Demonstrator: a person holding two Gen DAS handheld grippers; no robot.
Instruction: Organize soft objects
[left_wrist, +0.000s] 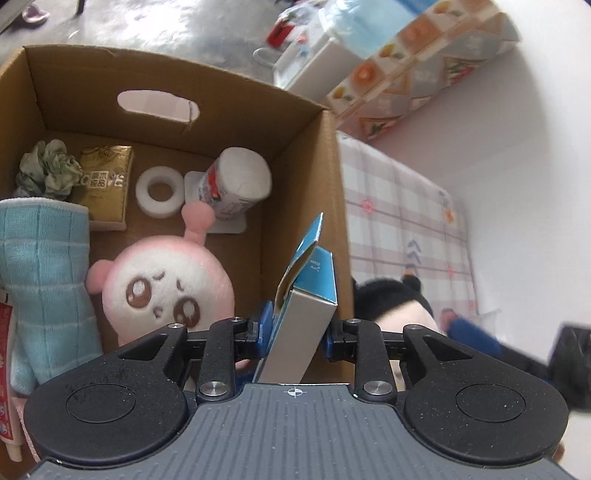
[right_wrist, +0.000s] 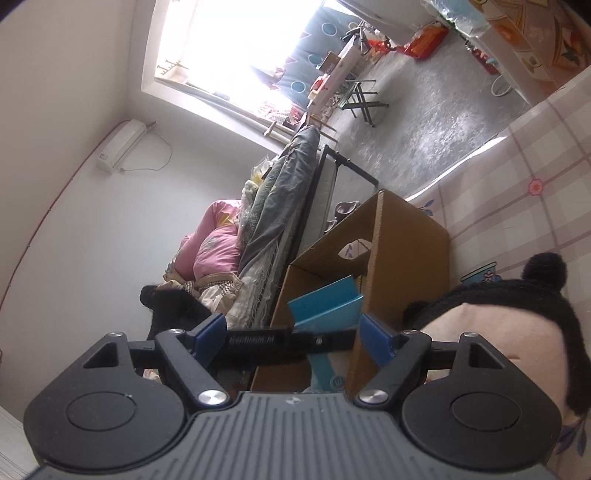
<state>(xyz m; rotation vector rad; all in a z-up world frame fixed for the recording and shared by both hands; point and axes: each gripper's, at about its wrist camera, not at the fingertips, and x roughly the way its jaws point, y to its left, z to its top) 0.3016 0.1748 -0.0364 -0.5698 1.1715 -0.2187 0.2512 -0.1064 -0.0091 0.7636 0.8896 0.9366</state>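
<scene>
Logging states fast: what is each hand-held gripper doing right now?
Left hand-held gripper: closed on the blue carton.
Right hand-held gripper: open, holding nothing.

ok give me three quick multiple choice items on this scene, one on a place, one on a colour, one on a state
1. Where is the pink-and-white round plush face?
A. inside the brown cardboard box
B. on the checked bedsheet
C. on the floor

2. What colour is the folded waffle-weave towel?
A. red
B. light blue
C. black

3. How is the left gripper?
A. open and empty
B. out of view
C. shut on the blue-and-white carton with an open flap

Answers:
1 A, the plush lies on the box floor between its walls.
2 B, its cloth is pale blue.
3 C, both blue pads press the carton's sides.
</scene>
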